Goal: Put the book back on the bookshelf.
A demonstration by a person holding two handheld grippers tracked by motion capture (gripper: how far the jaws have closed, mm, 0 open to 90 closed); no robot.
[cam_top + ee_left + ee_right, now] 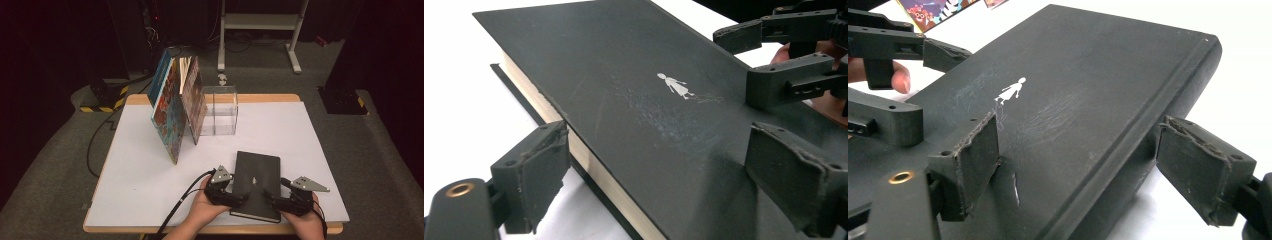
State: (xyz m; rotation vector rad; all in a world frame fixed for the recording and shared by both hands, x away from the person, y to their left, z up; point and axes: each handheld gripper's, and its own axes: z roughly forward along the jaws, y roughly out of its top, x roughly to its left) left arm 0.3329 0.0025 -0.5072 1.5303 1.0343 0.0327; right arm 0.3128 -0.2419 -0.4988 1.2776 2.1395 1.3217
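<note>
Two grippers sat at the near end of a black hardcover book (pixel 256 184), which lay flat on the white table (pixel 145 165) close to the person's edge, its spine to the right and its page edge to the left. The left gripper (pixel 235 197) came in at the book's near left corner. In the left gripper view its jaws stood wide, one beside the cream page edge and the other over the cover, and neither pad seemed to press on the book (pixel 634 95), though the near one was close enough that I could not be sure of a gap. The right gripper (pixel 272 199) met the near right corner. In the right gripper view its jaws also stood apart, one pad over the cover and the other out past the spine, with clear space between that pad and the book (pixel 1088 100). A small white figure (pixel 1010 91) marked the cover's middle.

Farther back on the table stood a clear plastic box (pixel 219 110), and leaning against its left side were several colourful picture books (pixel 176 102), tilted and fanned apart.
</note>
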